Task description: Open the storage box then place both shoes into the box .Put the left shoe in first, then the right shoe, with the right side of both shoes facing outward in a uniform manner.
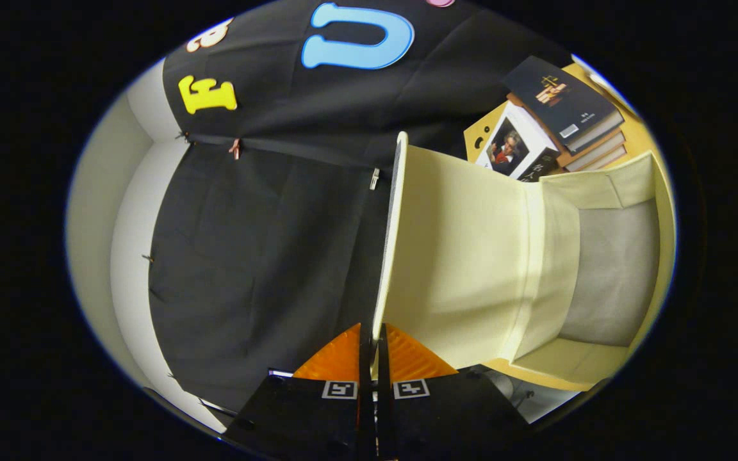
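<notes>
Book covers carry writing, too small to read. Gripper point(374, 349) closed on the thin edge of the storage box lid point(455, 256), both fingers point(334, 362) pinching it between them. Lid swung open, running ahead of the fingers. Storage box point(606, 269) open just beyond, pale cream, grey inside. Stack of books point(561, 121) on the bench point(647, 137) behind the box.

Your gripper point(374, 349) has two flat fingers point(407, 362) with fine ribbing across their faces, tapering toward the tips. Behind them sit two glossy black blocks, each carrying a small square black-and-white marker tag point(339, 389) at its inner corner beside the centre seam.
</notes>
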Action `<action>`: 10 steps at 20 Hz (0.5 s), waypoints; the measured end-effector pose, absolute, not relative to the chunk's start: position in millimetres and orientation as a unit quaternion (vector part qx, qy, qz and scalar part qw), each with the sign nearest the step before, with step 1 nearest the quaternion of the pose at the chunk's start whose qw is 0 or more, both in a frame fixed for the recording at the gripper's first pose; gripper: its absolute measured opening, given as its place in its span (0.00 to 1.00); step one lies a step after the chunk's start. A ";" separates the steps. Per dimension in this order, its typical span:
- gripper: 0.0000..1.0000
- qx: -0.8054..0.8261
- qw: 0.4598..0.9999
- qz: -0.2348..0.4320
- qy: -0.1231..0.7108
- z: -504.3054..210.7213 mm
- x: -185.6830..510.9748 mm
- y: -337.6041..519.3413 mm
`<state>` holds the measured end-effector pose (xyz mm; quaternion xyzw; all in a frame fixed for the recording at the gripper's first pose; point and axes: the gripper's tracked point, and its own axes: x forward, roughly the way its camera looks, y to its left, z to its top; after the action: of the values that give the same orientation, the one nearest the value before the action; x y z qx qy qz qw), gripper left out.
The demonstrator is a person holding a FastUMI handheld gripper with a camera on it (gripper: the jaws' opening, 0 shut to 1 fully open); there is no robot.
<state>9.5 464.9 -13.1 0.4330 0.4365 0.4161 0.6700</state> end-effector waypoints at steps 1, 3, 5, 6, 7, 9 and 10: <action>0.06 0.416 0.681 0.419 0.433 -18.9 9.6 472.2; 0.06 0.399 0.688 0.423 0.433 -26.3 5.5 486.3; 0.06 0.397 0.691 0.416 0.439 -32.7 7.9 494.2; 0.06 0.400 0.690 0.411 0.442 -34.7 9.2 495.7; 0.06 0.403 0.691 0.411 0.438 -33.2 11.4 496.6; 0.12 0.409 0.705 0.406 0.415 -27.8 23.2 491.1; 0.41 0.406 0.716 0.403 0.400 -23.2 27.8 483.2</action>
<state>27.8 483.2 -23.2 0.4064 0.4002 0.4026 0.7160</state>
